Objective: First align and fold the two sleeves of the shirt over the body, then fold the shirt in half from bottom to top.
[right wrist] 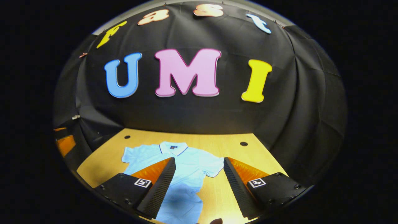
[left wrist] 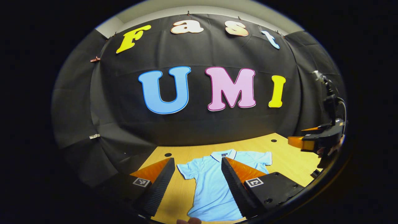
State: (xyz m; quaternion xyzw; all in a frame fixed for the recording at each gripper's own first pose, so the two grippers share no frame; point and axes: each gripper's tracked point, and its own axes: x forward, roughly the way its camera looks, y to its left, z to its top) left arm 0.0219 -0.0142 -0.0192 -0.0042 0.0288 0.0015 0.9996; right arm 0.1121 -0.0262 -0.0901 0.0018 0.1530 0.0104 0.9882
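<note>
Shirt [left wrist: 211,186] first: I see a light blue polo lying flat and face up on the wooden worktop [left wrist: 289,161], collar [left wrist: 223,154] toward the booth's back wall, both short sleeves spread out to the sides, nothing folded yet. From the left gripper view, my left gripper [left wrist: 197,182] hangs above the near part of the worktop with its jaws wide apart and nothing between them; the shirt's body and one sleeve [left wrist: 186,170] show through the gap. Far off at the right edge of that view I catch the right gripper [left wrist: 303,143] held in a hand, up off the worktop and beside the shirt, not touching it. In the right gripper view, the right gripper [right wrist: 199,183] also has its jaws spread wide and empty, hovering over the shirt [right wrist: 180,174], whose nearer sleeve [right wrist: 214,168] sits between the fingers. The collar [right wrist: 173,147] looks neat and centred. Two dark round holes [right wrist: 243,143] mark the worktop [right wrist: 217,140] near the back edge.
</note>
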